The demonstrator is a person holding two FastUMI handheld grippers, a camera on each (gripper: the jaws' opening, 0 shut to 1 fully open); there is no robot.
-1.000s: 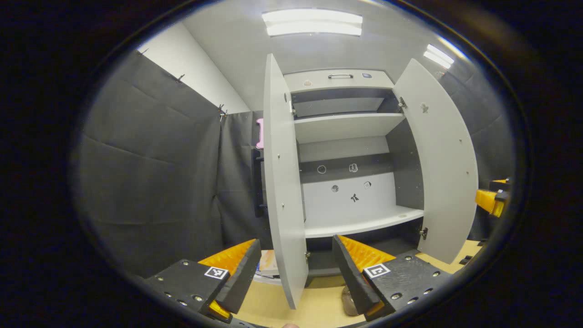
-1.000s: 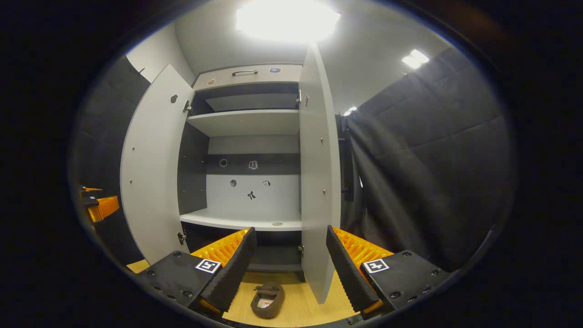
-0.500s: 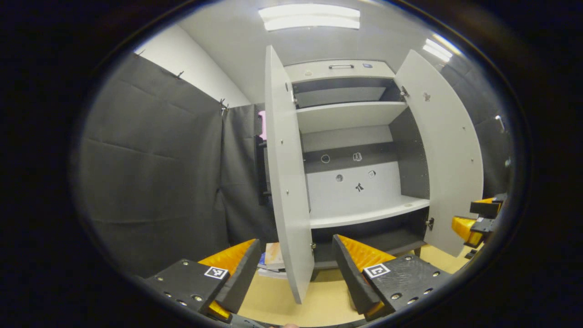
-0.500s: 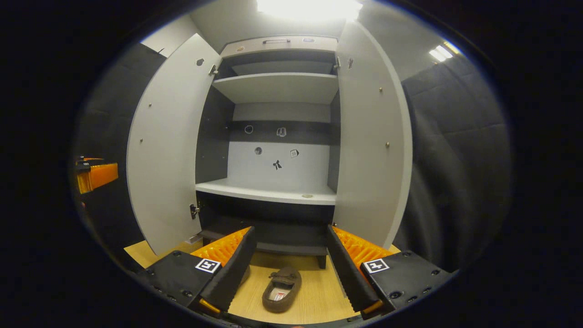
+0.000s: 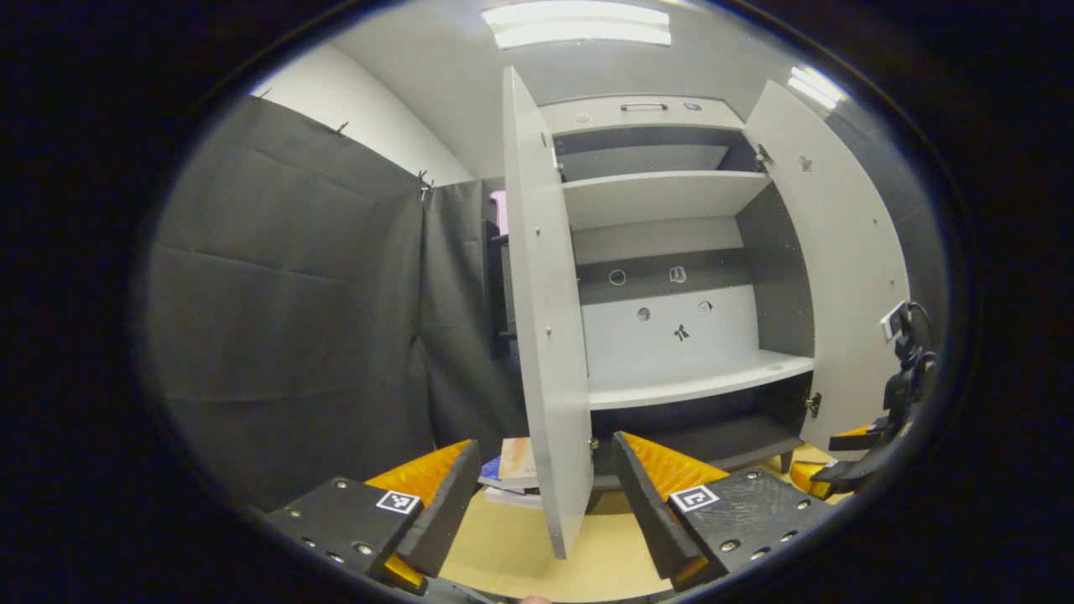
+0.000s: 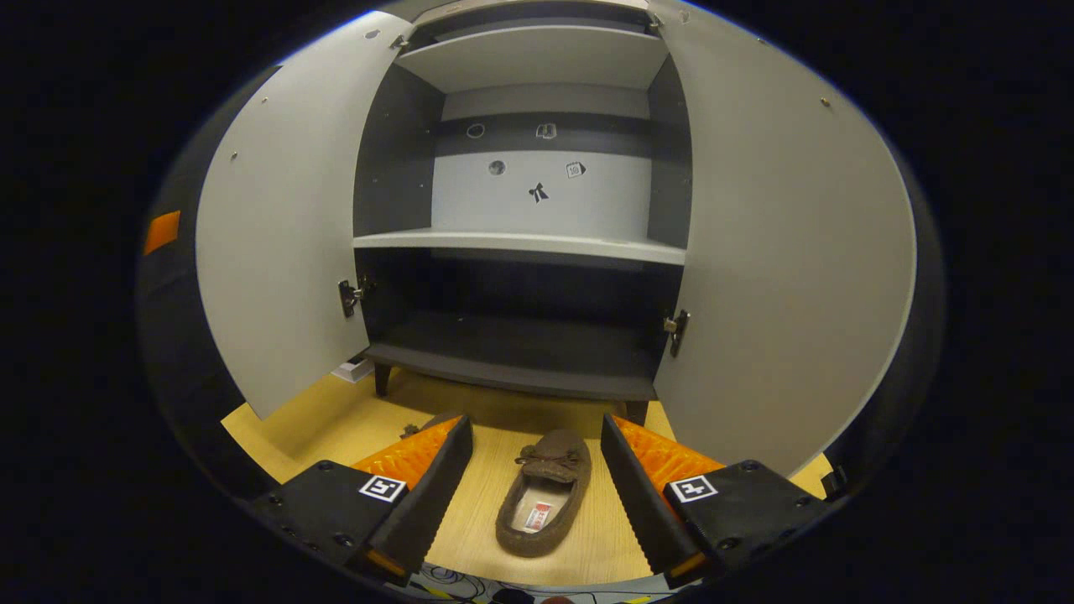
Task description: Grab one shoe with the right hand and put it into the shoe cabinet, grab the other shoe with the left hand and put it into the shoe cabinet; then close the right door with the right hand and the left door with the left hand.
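Note:
A brown slipper-like shoe (image 6: 544, 502) lies on the wooden floor (image 6: 319, 419) in front of the open shoe cabinet (image 6: 512, 352), toe toward it. My right gripper (image 6: 535, 424) hangs open above it, a finger on either side. A dark bit of a second shoe (image 6: 417, 429) peeks out behind the left finger. Both cabinet doors, left (image 6: 277, 235) and right (image 6: 789, 252), stand wide open. My left gripper (image 5: 545, 482) is open and holds nothing, facing the edge of the left door (image 5: 547, 335). The right gripper (image 5: 873, 457) appears low at the far right of the left gripper view.
The cabinet has a light middle shelf (image 6: 520, 243), a dark bottom shelf and short legs. A stack of books or papers (image 5: 510, 471) lies on the floor behind the left door. Black cloth walls (image 5: 285, 319) close in both sides.
My right gripper has dropped and tilted down toward the floor, centred before the cabinet; the shoe now sits between its fingers. The left gripper has only shifted slightly.

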